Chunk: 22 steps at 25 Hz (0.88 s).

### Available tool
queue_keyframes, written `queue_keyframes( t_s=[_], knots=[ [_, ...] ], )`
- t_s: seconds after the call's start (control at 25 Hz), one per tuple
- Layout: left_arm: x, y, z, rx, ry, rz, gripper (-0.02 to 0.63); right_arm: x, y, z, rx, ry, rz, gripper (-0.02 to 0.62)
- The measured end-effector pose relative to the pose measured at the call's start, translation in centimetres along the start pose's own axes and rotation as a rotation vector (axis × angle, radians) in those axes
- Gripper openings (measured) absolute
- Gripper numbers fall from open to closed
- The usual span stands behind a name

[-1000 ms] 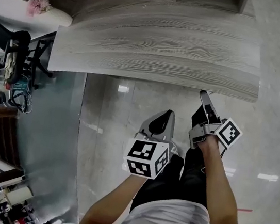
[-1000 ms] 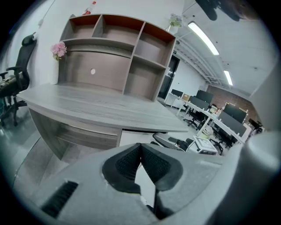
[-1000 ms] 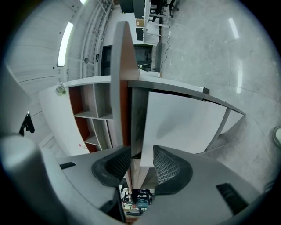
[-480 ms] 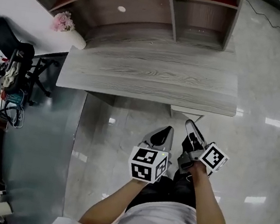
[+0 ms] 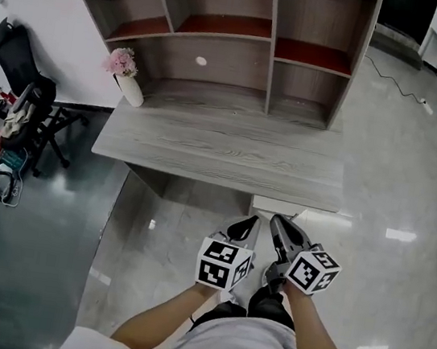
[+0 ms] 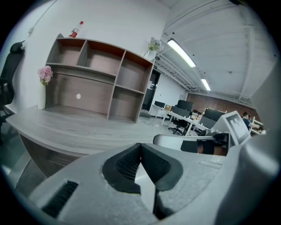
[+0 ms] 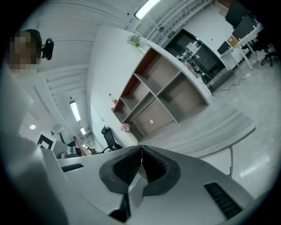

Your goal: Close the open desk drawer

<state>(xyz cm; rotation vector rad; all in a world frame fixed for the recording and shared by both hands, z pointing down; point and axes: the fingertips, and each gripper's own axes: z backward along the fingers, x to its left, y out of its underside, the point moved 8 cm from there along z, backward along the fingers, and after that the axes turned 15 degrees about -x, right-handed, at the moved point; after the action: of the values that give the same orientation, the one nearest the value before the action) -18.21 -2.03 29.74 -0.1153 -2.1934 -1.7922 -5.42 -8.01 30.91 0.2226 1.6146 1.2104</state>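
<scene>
Open floor (image 5: 185, 205) up to the desk (image 5: 221, 158); shelf unit (image 5: 220, 56) behind, chair (image 5: 28, 113) leftward.

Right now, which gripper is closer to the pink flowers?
Left. The left gripper is in front of the desk, right of the flowers; the right gripper is farther right.

The left forearm (image 5: 157, 321) and right forearm (image 5: 313, 338) reach forward side by side. The left gripper (image 5: 249, 221) has its jaws pressed together, empty. Just beside it, the right gripper (image 5: 279, 222) has just been closing its jaws, and they meet with nothing between them.
</scene>
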Motion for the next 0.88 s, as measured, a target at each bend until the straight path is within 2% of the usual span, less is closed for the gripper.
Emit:
queue_keyframes(
  t_s=[0.24, 0.52, 0.88],
  knots=[
    [-0.9, -1.3, 1.5, -0.024, 0.019, -0.027, 0.003, 3.7, -0.9, -0.1, 0.090, -0.041, 0.234, 0.002],
    [-1.3, -1.7, 2.9, -0.030, 0.019, -0.066, 0.003, 5.2, -0.8, 1.1, 0.068, -0.025, 0.288, 0.002],
    [-1.5, -1.4, 4.0, -0.016, 0.006, -0.073, 0.003, 6.3, -0.2, 1.8, 0.077, -0.028, 0.312, 0.002]
  ],
)
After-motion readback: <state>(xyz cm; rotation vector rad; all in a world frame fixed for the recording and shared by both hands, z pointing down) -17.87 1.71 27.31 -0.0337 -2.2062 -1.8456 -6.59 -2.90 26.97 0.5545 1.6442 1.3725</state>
